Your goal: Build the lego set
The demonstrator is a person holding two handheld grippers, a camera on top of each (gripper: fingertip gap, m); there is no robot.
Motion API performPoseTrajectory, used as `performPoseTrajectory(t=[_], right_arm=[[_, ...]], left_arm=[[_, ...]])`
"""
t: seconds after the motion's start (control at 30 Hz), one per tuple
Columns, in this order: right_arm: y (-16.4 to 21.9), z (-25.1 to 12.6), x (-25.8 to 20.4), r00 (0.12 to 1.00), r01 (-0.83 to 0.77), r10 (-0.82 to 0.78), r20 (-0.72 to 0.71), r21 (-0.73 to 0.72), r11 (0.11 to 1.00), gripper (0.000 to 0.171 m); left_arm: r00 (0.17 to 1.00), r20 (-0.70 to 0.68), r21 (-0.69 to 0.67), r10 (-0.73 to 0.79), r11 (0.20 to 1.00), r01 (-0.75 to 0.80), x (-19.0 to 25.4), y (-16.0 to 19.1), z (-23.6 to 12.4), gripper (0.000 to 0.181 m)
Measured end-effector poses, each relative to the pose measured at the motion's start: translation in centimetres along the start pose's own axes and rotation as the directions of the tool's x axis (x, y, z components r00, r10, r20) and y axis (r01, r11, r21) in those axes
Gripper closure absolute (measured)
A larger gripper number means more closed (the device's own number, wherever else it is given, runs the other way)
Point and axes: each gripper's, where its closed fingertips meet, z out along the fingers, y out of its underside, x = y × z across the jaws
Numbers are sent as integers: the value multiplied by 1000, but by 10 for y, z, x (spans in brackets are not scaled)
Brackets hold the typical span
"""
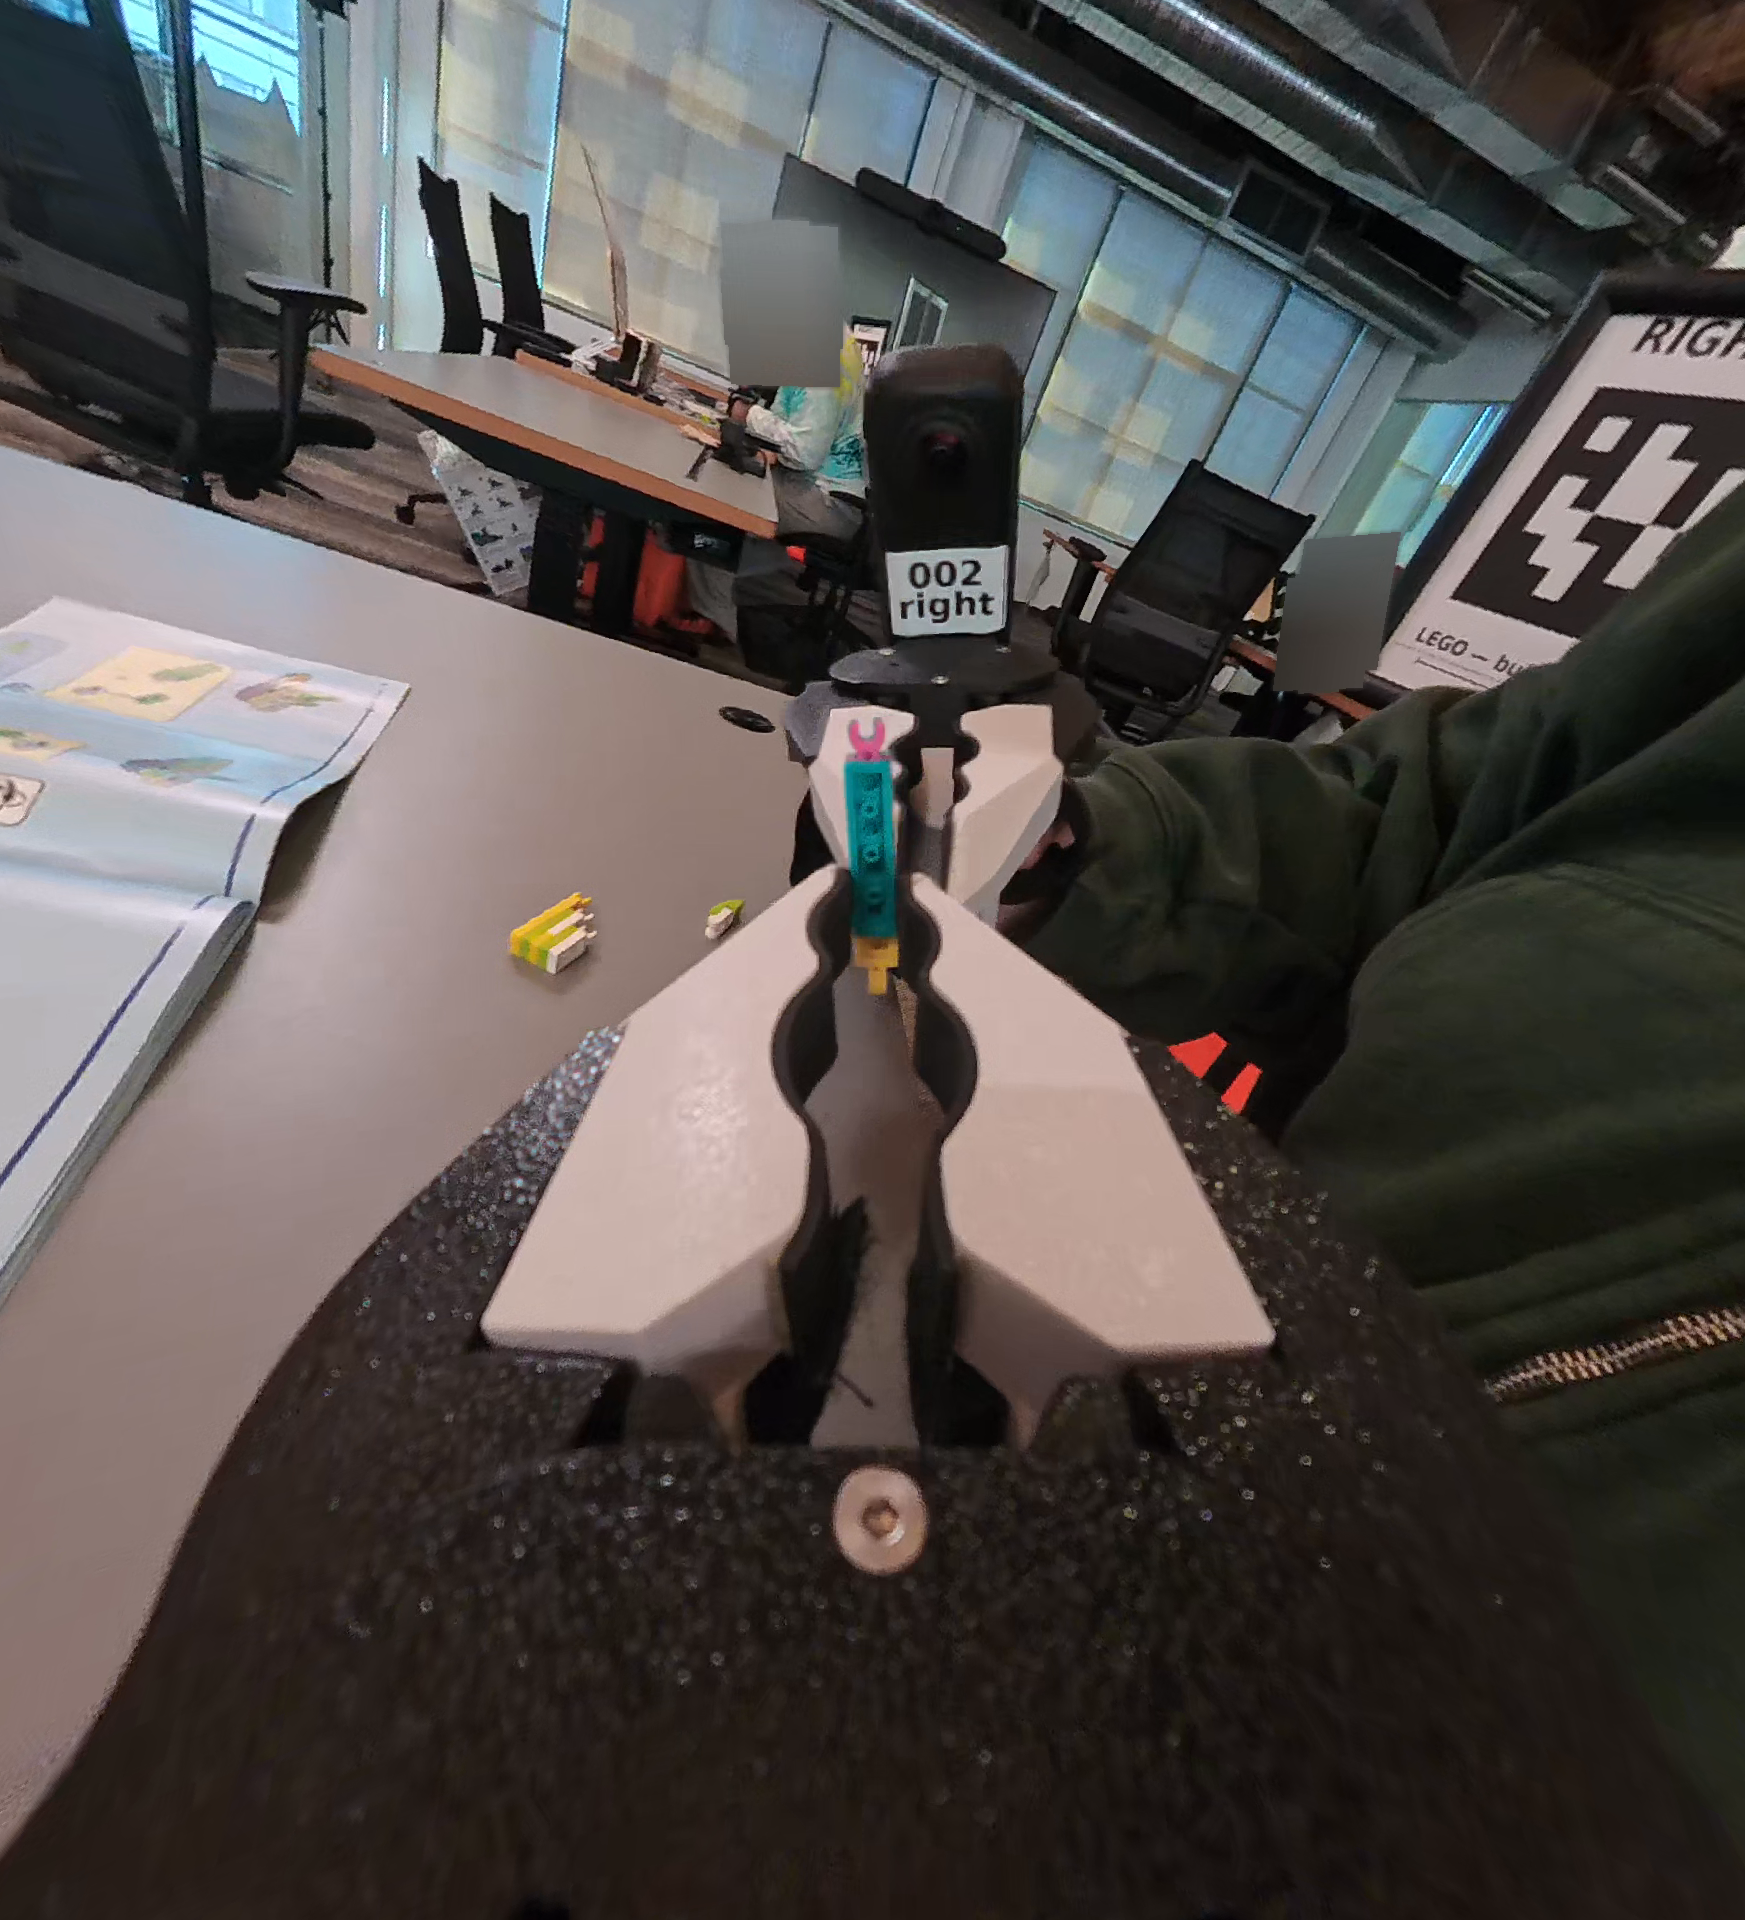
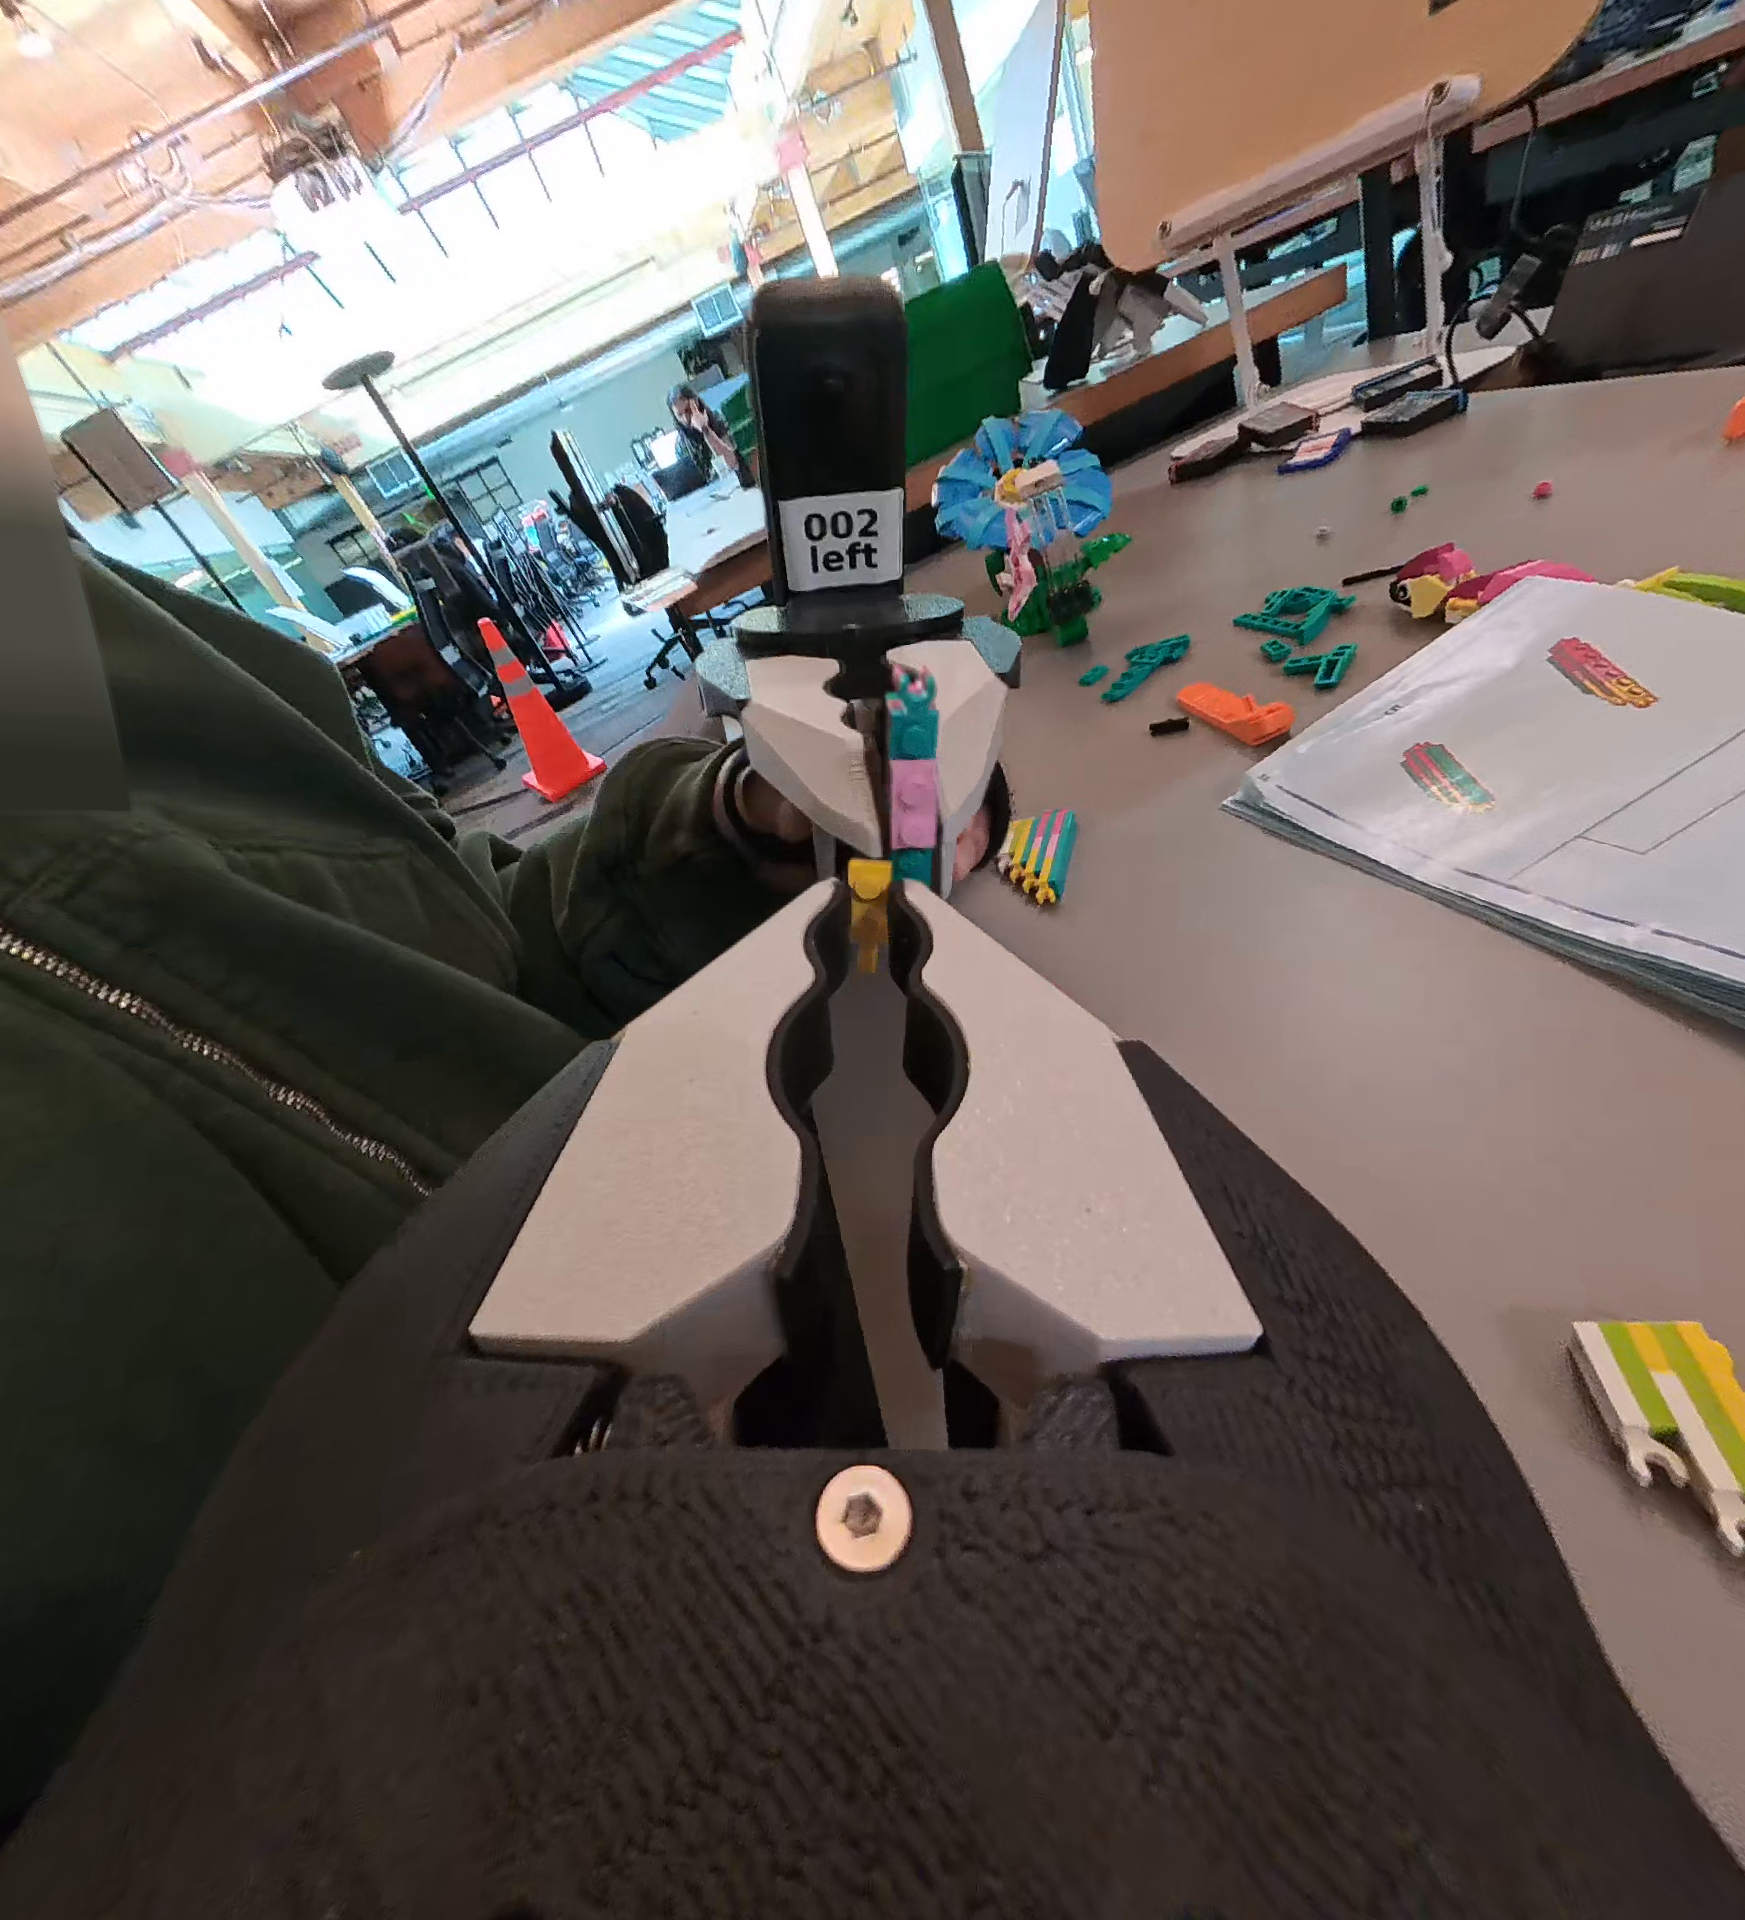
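While the left gripper [image 1: 873, 914] clamps a teal strip [image 1: 870, 836], the right gripper [image 2: 870, 914] apparently pinches its yellow end [image 2: 866, 902].

The striped brick panel [image 2: 1720, 1455] (lower right) runs off the picture's edge

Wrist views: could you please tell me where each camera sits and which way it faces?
Left wrist view: behind the left gripper, facing the right gripper; green sleeve at right.
Right wrist view: behind the right gripper, facing the left gripper; green jacket at left.
Shared: the lego strip both jaws pinch, the booklet, the table.
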Motion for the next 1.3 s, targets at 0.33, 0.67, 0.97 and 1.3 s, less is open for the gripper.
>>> performPoseTrajectory(t=[0.33, 0.67, 0.97, 1.3], right_arm=[[-28, 0, 0, 999, -53, 54, -2, 183, 982, 166], [-40, 7, -9, 999, -44, 36, 38, 231, 972, 166], [-52, 11, -12, 997, -58, 42, 57, 311, 949, 166], [-54, 17, -12, 998, -42, 25, 60, 301, 953, 166]], left_arm=[[999, -29, 180, 14, 984, -9, 7, -27, -6, 176], [996, -87, 322, -18, 946, 45, 12, -46, -15, 176], [984, -164, 409, -71, 903, 134, 15, -56, -21, 176], [973, -208, 436, -98, 881, 182, 15, -60, -26, 176]])
